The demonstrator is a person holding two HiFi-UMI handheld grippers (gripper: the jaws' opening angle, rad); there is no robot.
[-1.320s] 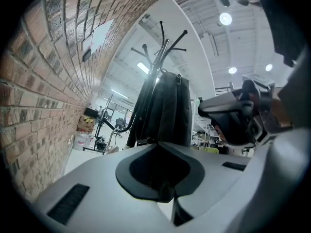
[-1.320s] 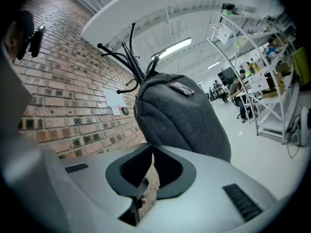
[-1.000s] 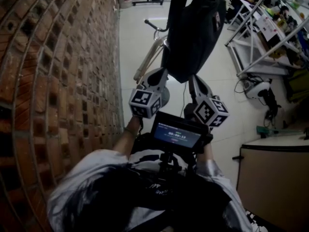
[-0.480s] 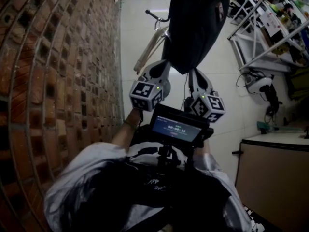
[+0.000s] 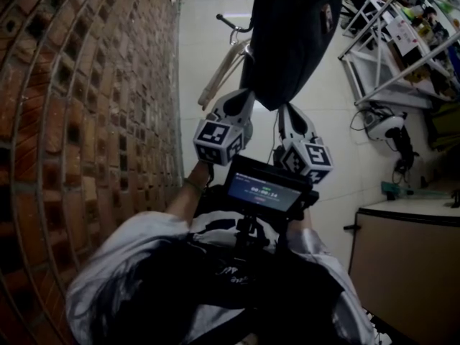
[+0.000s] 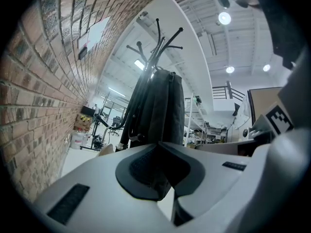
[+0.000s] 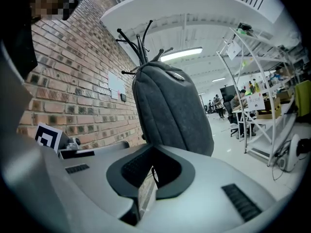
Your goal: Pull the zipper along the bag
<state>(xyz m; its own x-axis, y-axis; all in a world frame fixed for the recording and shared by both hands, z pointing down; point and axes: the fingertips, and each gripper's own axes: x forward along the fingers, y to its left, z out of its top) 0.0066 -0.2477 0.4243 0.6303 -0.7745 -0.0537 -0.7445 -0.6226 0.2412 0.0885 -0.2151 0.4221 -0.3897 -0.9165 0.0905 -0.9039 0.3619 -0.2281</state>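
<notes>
A dark grey bag [image 5: 291, 34] hangs from a black coat rack [image 6: 158, 38] beside the brick wall. My left gripper [image 5: 241, 100] reaches up to the bag's lower left corner and is shut on a fold of its fabric [image 6: 161, 178]. My right gripper [image 5: 284, 113] sits just under the bag's bottom. It is shut on a thin black pull cord [image 7: 154, 174] that hangs down from the bag [image 7: 170, 110]. The zipper track itself is not visible in any view.
A brick wall [image 5: 86, 121] runs close along the left. White metal shelving [image 5: 388, 56] stands at the right, with a cabinet [image 5: 410, 257] at the near right. A pale bar with a handle [image 5: 226, 67] leans behind the bag. A small screen [image 5: 262, 192] sits at the person's chest.
Both grippers and the bag's bottom sit slightly higher in the head view than a second ago. In the last half second almost nothing has moved.
</notes>
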